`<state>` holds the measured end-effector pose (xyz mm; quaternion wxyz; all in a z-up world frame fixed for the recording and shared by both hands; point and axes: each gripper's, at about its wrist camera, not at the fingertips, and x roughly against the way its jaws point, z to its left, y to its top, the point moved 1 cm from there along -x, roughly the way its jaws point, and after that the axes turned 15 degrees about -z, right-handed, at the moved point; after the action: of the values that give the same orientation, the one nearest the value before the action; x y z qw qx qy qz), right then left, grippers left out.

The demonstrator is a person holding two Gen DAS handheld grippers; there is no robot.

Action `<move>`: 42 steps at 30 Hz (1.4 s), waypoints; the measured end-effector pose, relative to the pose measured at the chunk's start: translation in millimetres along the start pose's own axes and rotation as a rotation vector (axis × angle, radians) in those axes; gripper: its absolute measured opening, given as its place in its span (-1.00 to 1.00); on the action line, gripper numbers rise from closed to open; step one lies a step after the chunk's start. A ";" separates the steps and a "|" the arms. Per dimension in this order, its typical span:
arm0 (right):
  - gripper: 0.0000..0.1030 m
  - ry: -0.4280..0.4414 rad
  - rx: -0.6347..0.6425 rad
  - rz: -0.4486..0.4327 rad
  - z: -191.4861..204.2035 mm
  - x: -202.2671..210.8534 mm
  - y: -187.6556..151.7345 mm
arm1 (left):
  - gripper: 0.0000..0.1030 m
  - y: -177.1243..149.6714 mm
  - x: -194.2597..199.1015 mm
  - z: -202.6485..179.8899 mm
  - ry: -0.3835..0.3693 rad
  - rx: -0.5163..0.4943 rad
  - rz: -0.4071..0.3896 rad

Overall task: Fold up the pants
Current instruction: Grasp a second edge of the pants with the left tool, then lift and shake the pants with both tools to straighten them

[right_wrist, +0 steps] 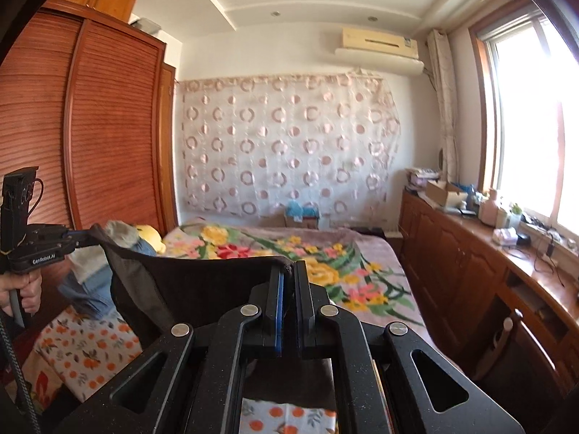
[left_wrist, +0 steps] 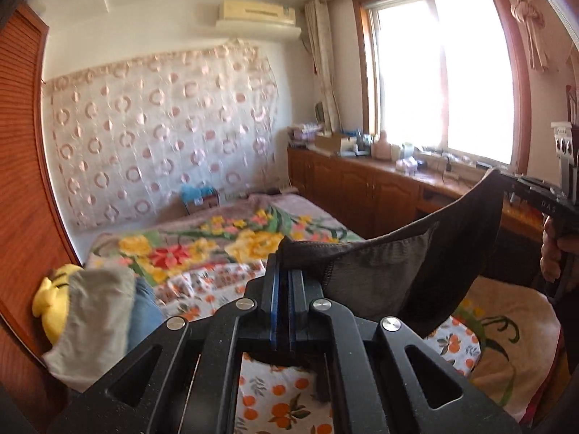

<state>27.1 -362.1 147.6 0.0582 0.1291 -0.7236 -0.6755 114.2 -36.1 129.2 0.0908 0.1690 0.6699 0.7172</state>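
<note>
step: pants (left_wrist: pixel 416 253) picked up by the top edge, one corner per tool, fabric stretched between them. Looks like the shake-out/spread before the first fold.
pants location: in the air above the bed (left_wrist: pixel 202 238), over its near end; body of the cloth hangs down toward the orange-print sheet (left_wrist: pixel 282 405).
left tongs (left_wrist: pixel 286 253): clamped narrow on one dark corner of the pants, cloth bunched at the tips.
right tongs (right_wrist: pixel 288 267): clamped narrow on the other corner, a small nub of fabric showing above the tips.
hand pose: both tools roughly level, tilted slightly down, pointing along the bed toward the far wall. Each hand (right_wrist: pixel 21 289) wraps a pistol-style handle; tools well apart, edge sags a little between them.
next move (judgement): lay the pants flat on the bed, legs aligned, keep both grips until cloth lands.
risk: clothes pile (left_wrist: pixel 94 318) at the bed's left side may get in the way.
</note>
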 end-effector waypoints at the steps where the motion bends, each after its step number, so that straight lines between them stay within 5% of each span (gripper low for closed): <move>1: -0.91 0.010 0.002 -0.011 0.9 1.9 3.0 | -0.91 9.6 7.4 4.5 0.013 -0.012 -0.021; 6: -0.91 0.044 0.025 0.014 1.1 -7.5 -20.4 | -0.91 5.3 6.2 23.7 0.048 -0.039 0.013; 16: -0.91 0.015 -0.078 0.355 -23.9 -90.3 -191.9 | -0.86 -157.5 -65.7 43.4 0.042 0.068 0.360; 20: -0.91 -0.011 -0.099 0.426 -35.3 -101.7 -232.8 | -0.71 -187.8 -67.2 34.3 0.038 0.118 0.416; 26: -0.91 -0.048 -0.136 0.467 -41.5 -112.7 -250.4 | -0.13 -186.4 -48.0 30.9 0.022 0.158 0.391; 42: -0.91 -0.070 -0.149 0.443 4.4 -88.5 -239.1 | -0.17 -217.3 -49.6 27.0 0.043 0.220 0.452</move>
<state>136.8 -347.3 -82.2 0.1891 -0.0611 -0.6841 -0.7018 149.1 -10.0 -91.0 -0.1051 0.3082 0.6908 0.6456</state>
